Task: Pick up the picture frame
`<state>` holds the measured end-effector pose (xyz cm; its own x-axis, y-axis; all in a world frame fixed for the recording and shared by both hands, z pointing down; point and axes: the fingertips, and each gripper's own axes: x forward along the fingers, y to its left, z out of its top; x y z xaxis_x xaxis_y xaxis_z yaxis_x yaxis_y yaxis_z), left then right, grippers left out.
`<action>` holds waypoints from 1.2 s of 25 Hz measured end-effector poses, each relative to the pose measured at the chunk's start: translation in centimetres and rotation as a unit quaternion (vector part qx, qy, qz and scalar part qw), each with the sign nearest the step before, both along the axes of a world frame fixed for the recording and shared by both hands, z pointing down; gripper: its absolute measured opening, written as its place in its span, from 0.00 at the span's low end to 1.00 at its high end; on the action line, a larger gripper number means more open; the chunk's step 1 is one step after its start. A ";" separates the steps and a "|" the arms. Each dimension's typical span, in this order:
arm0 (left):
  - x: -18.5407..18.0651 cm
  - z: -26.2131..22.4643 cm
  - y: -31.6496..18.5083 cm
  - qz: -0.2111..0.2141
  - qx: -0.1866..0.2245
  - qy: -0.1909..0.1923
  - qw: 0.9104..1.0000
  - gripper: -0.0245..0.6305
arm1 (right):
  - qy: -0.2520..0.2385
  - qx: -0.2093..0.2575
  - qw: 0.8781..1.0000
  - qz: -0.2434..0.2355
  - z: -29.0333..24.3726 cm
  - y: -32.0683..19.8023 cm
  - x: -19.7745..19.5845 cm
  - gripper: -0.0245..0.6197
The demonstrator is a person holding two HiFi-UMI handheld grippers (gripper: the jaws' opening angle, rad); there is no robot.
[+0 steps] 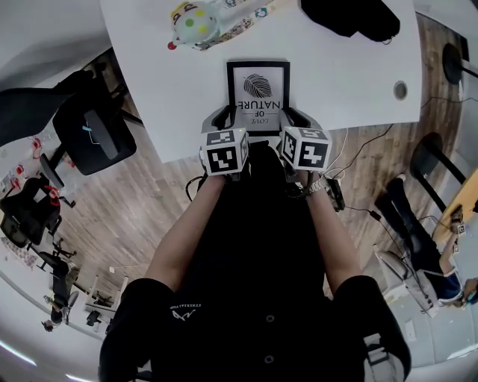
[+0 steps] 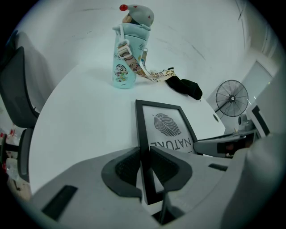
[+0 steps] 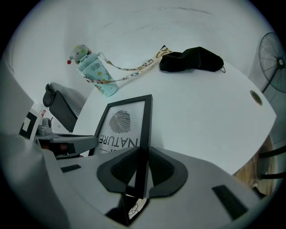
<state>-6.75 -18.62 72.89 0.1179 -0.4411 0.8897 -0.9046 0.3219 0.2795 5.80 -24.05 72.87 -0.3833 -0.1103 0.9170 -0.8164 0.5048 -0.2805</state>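
A black picture frame [image 1: 258, 95] with a leaf print and the word NATURE lies flat on the white table [image 1: 149, 89], close to its near edge. My left gripper [image 1: 224, 119] sits at the frame's near left corner. In the left gripper view its jaws [image 2: 145, 156] are shut on the frame's left rail [image 2: 142, 129]. My right gripper [image 1: 295, 118] is at the near right corner. In the right gripper view its jaws [image 3: 143, 161] close on the right rail [image 3: 146, 120], pads against both sides.
A pale blue bottle [image 1: 193, 22] with a patterned strap stands at the table's far side, a black cloth [image 1: 351, 15] to its right. A cable hole [image 1: 401, 90] sits near the right edge. A black office chair [image 1: 93, 134] stands left of the table, a fan [image 2: 232, 98] beyond it.
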 end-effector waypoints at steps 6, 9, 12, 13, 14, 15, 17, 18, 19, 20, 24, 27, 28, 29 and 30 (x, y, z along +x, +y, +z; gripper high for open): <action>0.6 -0.8 0.9 0.008 0.005 -0.008 1.000 0.15 | -0.007 -0.003 1.000 -0.001 -0.6 1.0 0.7 0.15; 0.9 -1.1 1.6 0.000 0.006 -0.010 1.000 0.15 | -0.009 0.000 1.000 -0.005 -1.0 1.6 0.9 0.15; 1.4 -1.4 2.5 -0.006 0.008 -0.014 1.000 0.15 | -0.011 0.000 1.000 -0.011 -1.2 2.4 1.4 0.15; 1.6 -1.5 2.9 -0.007 0.009 -0.015 1.000 0.15 | -0.012 -0.001 1.000 -0.012 -1.3 2.8 1.6 0.15; 1.8 -1.7 3.2 -0.008 0.009 -0.016 1.000 0.15 | -0.014 -0.002 1.000 -0.013 -1.4 3.1 1.7 0.15; 2.0 -1.8 3.6 -0.009 0.010 -0.017 1.000 0.15 | -0.015 -0.003 1.000 -0.014 -1.4 3.4 1.9 0.15; 2.5 -1.9 4.2 -0.013 0.011 -0.018 1.000 0.15 | -0.016 -0.002 1.000 -0.017 -1.6 4.0 2.3 0.15; 2.7 -2.0 4.6 -0.015 0.013 -0.019 1.000 0.15 | -0.016 -0.002 1.000 -0.019 -1.6 4.3 2.5 0.15; 2.9 -2.2 4.9 -0.017 0.014 -0.021 1.000 0.15 | -0.017 -0.002 1.000 -0.020 -1.7 4.6 2.8 0.15; 3.1 -2.3 5.3 -0.019 0.016 -0.023 0.999 0.15 | -0.018 -0.001 1.000 -0.021 -1.8 4.9 3.0 0.15; 3.9 -3.2 6.3 -0.027 0.027 -0.031 0.999 0.15 | -0.025 0.006 0.999 -0.026 -2.6 5.8 3.7 0.15; 4.5 -4.0 7.0 -0.032 0.038 -0.039 0.998 0.15 | -0.033 0.015 0.999 -0.028 -3.3 6.5 4.3 0.15; 4.6 -4.2 7.2 -0.034 0.042 -0.041 0.998 0.15 | -0.035 0.017 0.999 -0.028 -3.5 6.7 4.4 0.15; 4.8 -4.5 7.5 -0.035 0.046 -0.043 0.997 0.15 | -0.038 0.020 0.999 -0.028 -3.7 6.9 4.5 0.15; 4.9 -4.8 7.7 -0.037 0.050 -0.046 0.997 0.15 | -0.041 0.024 0.998 -0.029 -4.0 7.1 4.7 0.15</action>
